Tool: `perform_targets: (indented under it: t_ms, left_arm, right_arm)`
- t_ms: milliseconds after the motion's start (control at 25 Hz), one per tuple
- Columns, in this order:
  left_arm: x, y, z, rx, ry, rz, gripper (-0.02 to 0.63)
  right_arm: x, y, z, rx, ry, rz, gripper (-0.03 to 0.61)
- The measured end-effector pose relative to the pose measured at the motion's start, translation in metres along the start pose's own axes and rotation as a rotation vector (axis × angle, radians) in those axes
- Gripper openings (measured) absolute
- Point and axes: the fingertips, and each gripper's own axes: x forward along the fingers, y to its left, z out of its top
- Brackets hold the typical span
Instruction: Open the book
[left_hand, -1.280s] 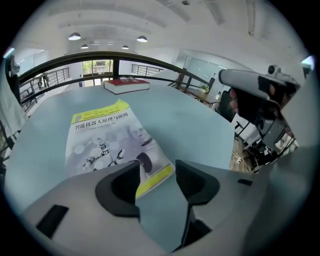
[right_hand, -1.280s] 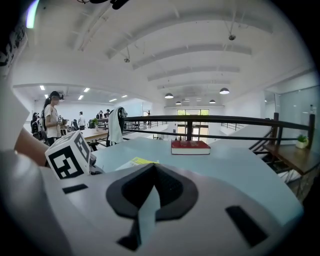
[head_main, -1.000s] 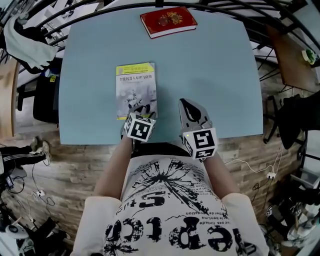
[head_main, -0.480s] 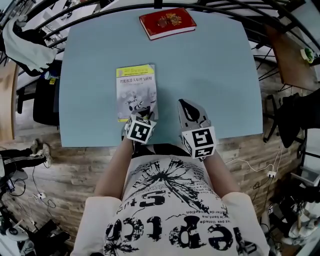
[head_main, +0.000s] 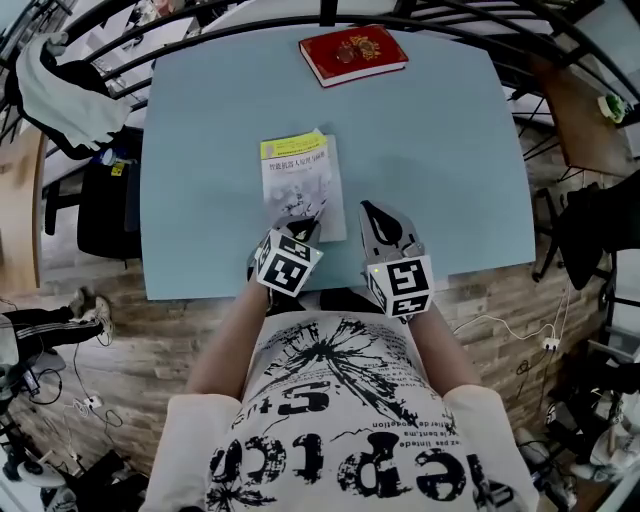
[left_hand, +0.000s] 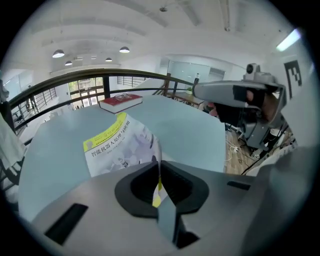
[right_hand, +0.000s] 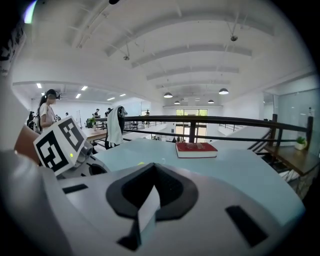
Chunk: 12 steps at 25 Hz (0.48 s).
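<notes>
A thin book with a yellow-topped, grey-white cover (head_main: 300, 180) lies on the light blue table (head_main: 440, 170), near its front edge. My left gripper (head_main: 305, 228) is at the book's near right corner. Its jaws are closing on the cover, which runs up between them (left_hand: 159, 167) and curls off the pages (left_hand: 120, 145). My right gripper (head_main: 372, 212) hovers just right of the book, apart from it. Its jaws (right_hand: 152, 172) are shut with nothing between them.
A thick red book (head_main: 352, 53) lies at the table's far edge, also seen as the red book (right_hand: 196, 149) ahead of my right gripper. A black railing runs behind the table. Chairs and cables stand on the wooden floor around it.
My left gripper has closed on the cover's near right corner and risen, lifting that corner off the pages. The right gripper has stayed beside the book.
</notes>
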Motion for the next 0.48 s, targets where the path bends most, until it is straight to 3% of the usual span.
perform_targets:
  t_ms: [240, 480]
  left_arm:
    - [-0.055, 0.038, -0.002, -0.019, -0.104, 0.014, 0.030]
    - [-0.103, 0.078, -0.034, -0.131, -0.170, 0.023, 0.029]
  right_arm:
    - [0.012, 0.048, 0.023, 0.011, -0.057, 0.006, 0.009]
    - [0.027, 0.099, 0.031, -0.005, -0.069, 0.019, 0.011]
